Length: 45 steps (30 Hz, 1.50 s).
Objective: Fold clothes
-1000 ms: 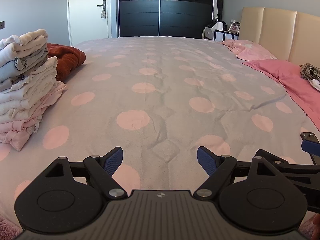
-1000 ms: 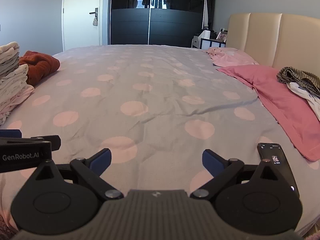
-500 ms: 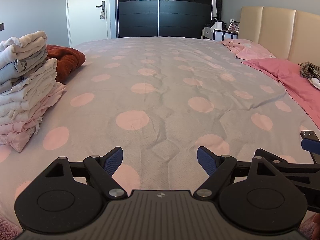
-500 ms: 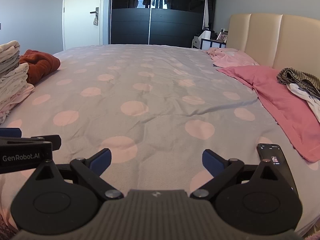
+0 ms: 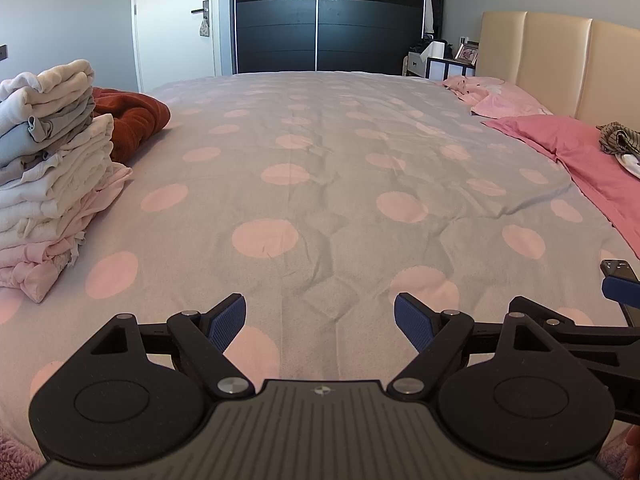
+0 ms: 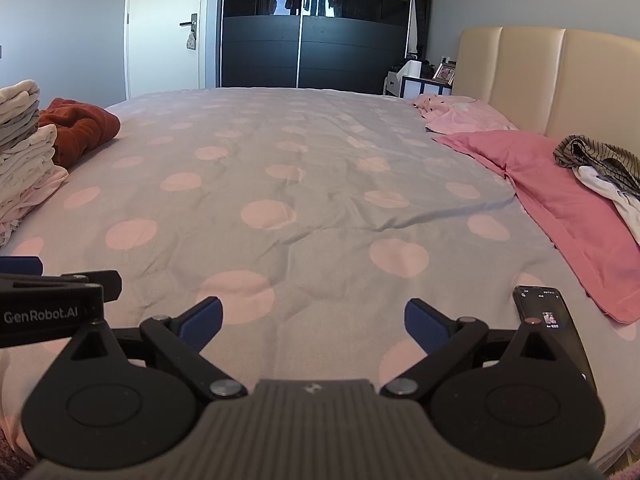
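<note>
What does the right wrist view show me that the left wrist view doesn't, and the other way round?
Only the right wrist view shows the whole phone and the white garment under the striped one. Only the left wrist view shows the full stack of folded clothes. Both show the dotted duvet, the rust garment, and both grippers, left and right, open.

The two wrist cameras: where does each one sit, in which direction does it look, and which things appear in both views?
Left wrist: behind the open left gripper, low over the bed, facing the wardrobe; the right gripper's fingertip shows at the right edge.
Right wrist: behind the open right gripper, same heading; part of the left gripper's body shows at the left edge.
Shared: folded stack, rust garment, pink pillow, phone.
</note>
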Tool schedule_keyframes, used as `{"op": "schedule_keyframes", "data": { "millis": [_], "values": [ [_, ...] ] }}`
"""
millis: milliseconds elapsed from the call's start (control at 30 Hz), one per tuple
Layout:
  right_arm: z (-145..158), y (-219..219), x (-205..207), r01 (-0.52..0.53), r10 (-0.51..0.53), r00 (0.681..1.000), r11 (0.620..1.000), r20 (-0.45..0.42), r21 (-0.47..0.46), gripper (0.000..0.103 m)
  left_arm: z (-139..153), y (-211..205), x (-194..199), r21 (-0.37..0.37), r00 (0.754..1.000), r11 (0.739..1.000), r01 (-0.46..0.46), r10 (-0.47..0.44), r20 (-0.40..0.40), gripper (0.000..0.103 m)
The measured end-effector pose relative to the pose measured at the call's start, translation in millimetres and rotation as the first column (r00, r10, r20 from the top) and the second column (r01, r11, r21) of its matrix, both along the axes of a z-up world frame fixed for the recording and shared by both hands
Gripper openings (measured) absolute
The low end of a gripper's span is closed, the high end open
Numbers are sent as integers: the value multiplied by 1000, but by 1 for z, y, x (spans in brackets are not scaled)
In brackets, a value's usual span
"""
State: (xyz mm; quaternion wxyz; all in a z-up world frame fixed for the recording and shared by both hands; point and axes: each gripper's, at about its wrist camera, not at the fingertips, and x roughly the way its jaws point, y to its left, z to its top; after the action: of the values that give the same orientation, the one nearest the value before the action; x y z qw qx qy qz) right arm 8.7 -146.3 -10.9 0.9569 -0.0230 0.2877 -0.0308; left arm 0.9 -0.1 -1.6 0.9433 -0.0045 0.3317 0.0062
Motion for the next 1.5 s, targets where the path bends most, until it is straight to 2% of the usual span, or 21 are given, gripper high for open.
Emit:
{"op": "schedule_keyframes", "data": {
  "millis": [500, 700, 900, 967, 1100, 1233, 1300, 1367, 1500],
  "values": [
    [1, -6, 3, -2, 3, 1000, 1000, -24, 15, 99, -3, -2, 3, 8, 999, 1000, 10, -10, -33, 82],
    [12, -31, 10, 8, -7, 1000, 999, -27, 43, 98, -3, 5, 14, -14, 996, 1000, -9, 8, -84, 82],
    [30, -97, 24, 96, -94, 995, 993, -33, 69, 96, 1, 13, 33, 4, 995, 999, -40, 40, -90, 82],
    [36, -129, 31, 125, -123, 992, 992, -37, 36, 85, 3, 15, 41, 12, 995, 999, -49, 50, -92, 82],
    [50, -204, 44, 196, -197, 980, 980, -29, -30, 75, -1, 18, 52, 23, 992, 998, -66, 68, -106, 82],
    [66, -286, 60, 274, -275, 961, 959, -6, -76, 74, -7, 21, 63, 26, 989, 996, -86, 89, -119, 82],
    [73, -324, 71, 299, -300, 954, 949, -3, -97, 68, -9, 22, 68, 33, 988, 995, -96, 99, -121, 82],
    [78, -355, 85, 314, -317, 949, 940, -2, -133, 64, -12, 22, 72, 43, 986, 994, -103, 107, -125, 82],
    [85, -403, 126, 327, -331, 943, 925, 12, -193, 63, -21, 19, 79, 61, 982, 993, -106, 114, -149, 82]
  ]
}}
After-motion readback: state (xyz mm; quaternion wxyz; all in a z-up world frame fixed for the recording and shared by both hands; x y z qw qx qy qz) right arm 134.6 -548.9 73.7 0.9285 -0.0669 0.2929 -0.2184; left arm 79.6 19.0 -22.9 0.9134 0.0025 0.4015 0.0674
